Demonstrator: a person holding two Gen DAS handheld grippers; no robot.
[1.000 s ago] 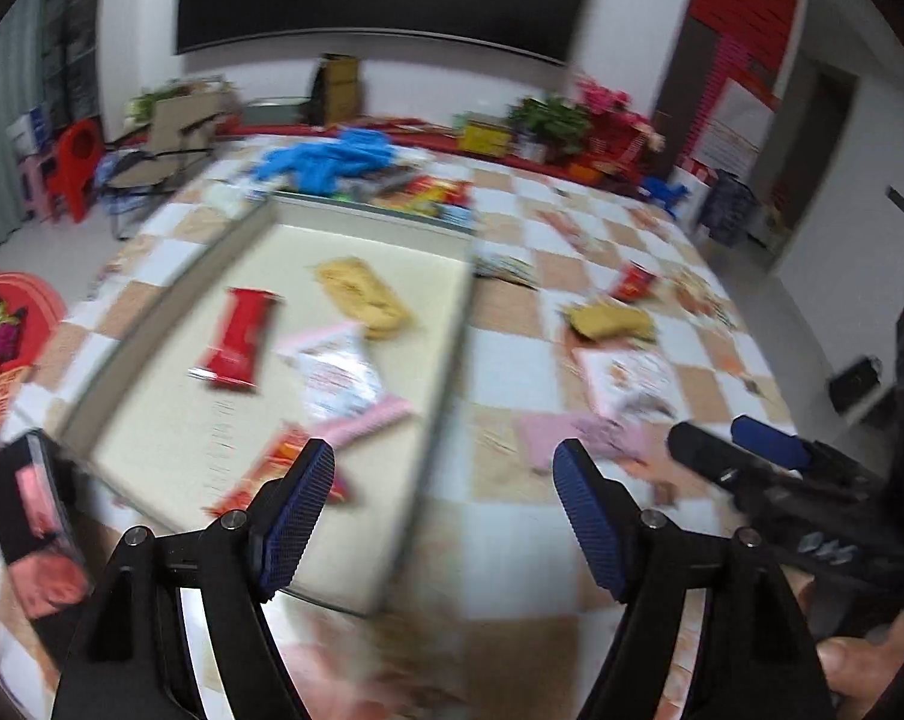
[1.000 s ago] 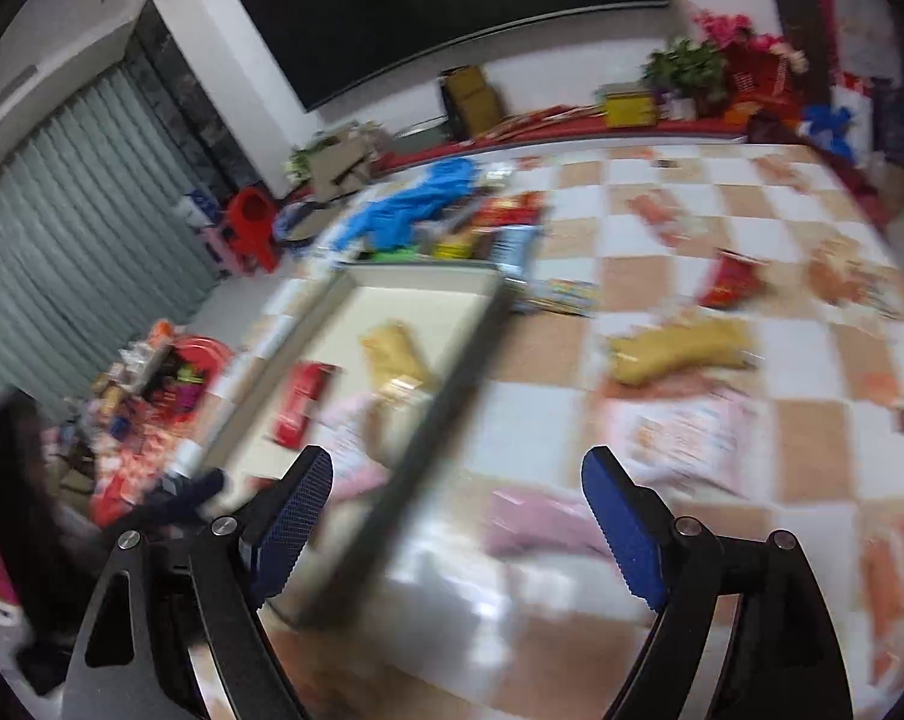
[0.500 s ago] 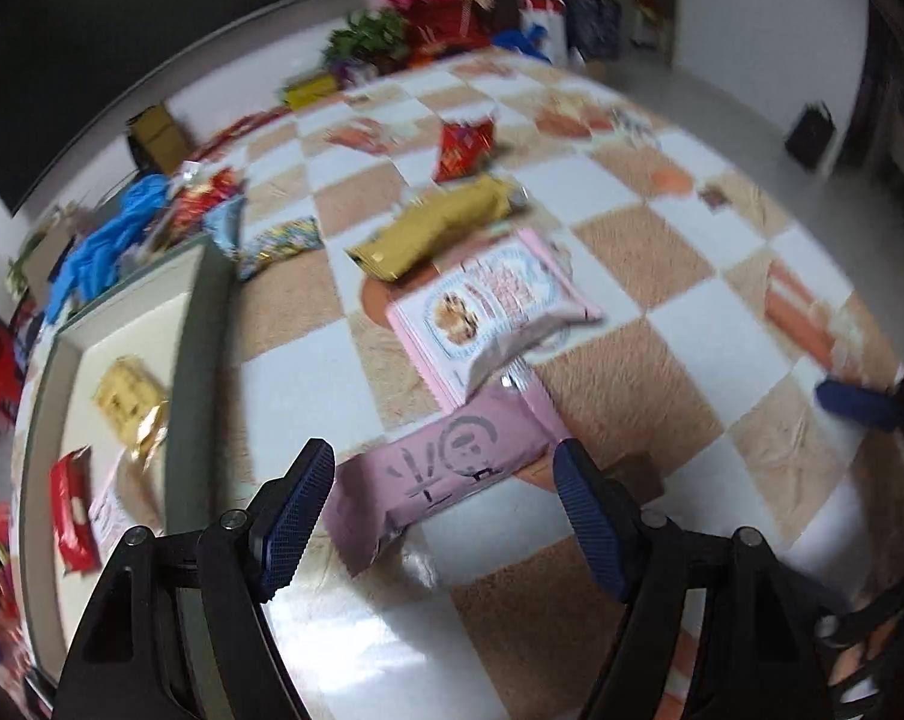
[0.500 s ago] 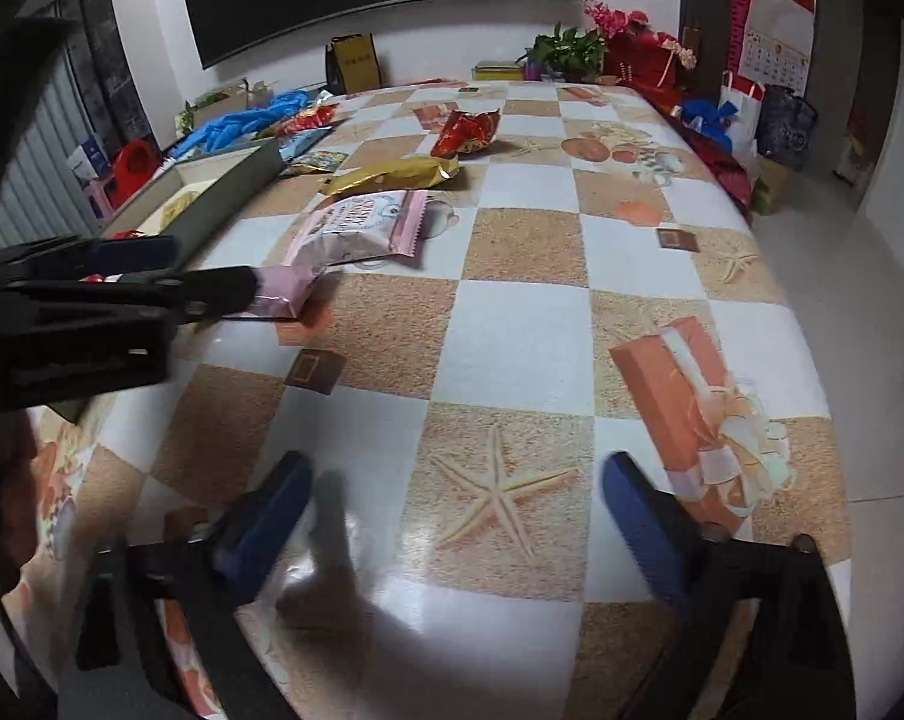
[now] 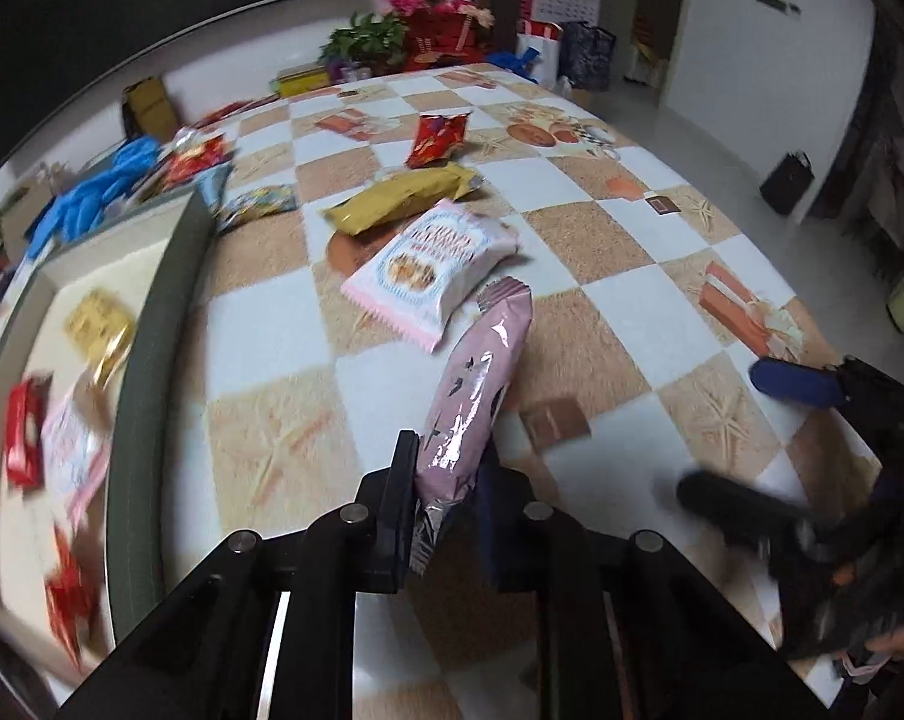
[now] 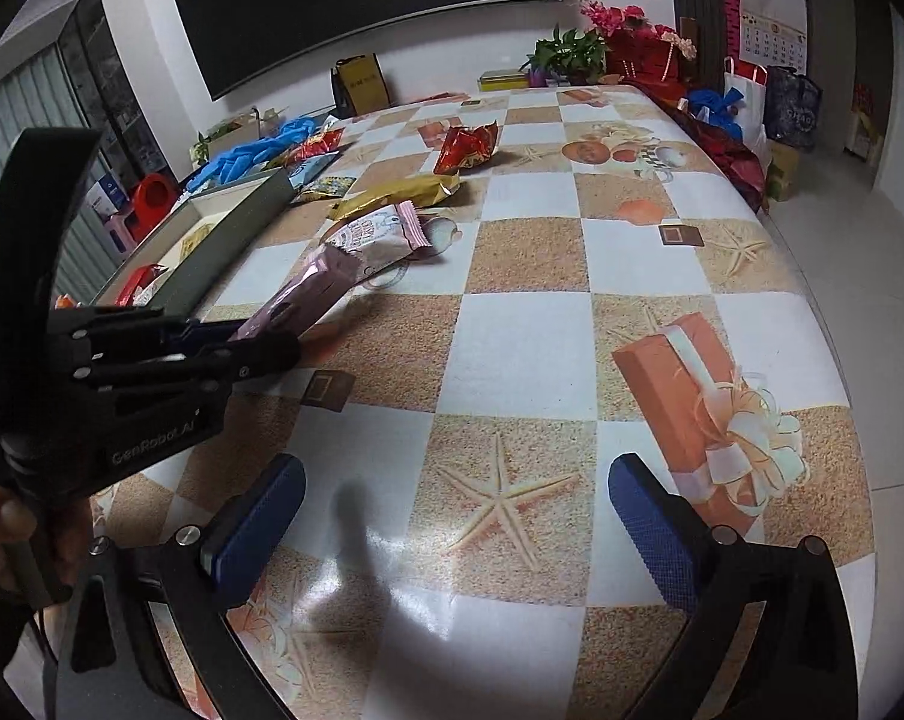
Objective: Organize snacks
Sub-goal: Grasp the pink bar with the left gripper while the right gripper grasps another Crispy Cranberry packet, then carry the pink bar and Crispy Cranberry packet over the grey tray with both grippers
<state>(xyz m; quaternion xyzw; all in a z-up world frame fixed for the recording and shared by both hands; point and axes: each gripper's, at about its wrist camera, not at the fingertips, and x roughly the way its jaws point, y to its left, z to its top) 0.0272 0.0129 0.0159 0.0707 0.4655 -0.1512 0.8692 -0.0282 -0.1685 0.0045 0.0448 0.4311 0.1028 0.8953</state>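
My left gripper is shut on a long pink snack pack and holds it off the checkered table; it also shows in the right wrist view, held by the left gripper. A white-pink cookie bag, a gold pack and a red pack lie on the table beyond. The grey tray at the left holds several snacks. My right gripper is open and empty over the near table; its fingers show at the right of the left wrist view.
Blue gloves and more packets lie behind the tray. The table's right edge drops to the floor. Plants and bags stand at the far end.
My left gripper has closed on the pink pack and lifted it from the table. The right gripper stays open low over the near table.
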